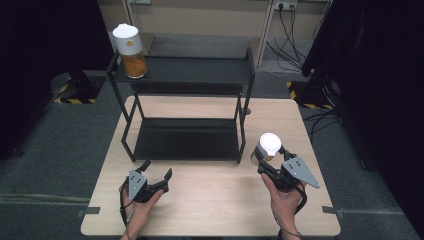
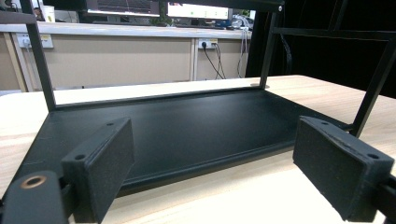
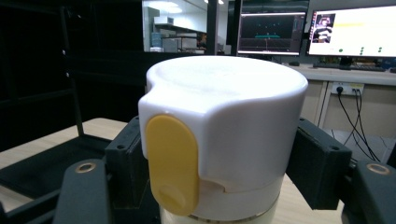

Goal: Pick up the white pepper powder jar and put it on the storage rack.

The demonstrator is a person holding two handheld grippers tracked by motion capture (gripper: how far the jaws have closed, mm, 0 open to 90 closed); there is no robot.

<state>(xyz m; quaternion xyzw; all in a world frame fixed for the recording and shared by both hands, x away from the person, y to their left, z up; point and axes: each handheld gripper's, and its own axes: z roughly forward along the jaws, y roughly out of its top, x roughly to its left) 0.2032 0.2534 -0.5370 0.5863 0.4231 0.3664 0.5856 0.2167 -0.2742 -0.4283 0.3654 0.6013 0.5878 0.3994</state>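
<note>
Your right claw point(image 1: 266, 159) gripped the white-lidded jar point(image 1: 265, 148) beside the black rack point(image 1: 187, 75); your left claw point(image 1: 156, 171) stood open over the bench point(image 1: 215, 200).

- The jar lid point(image 3: 224, 126) is smooth, glossy white plastic.
- The rack point(image 1: 187, 137) is matt black metal.
- The tabletop point(image 1: 215, 200) is pale wood, matt.
</note>
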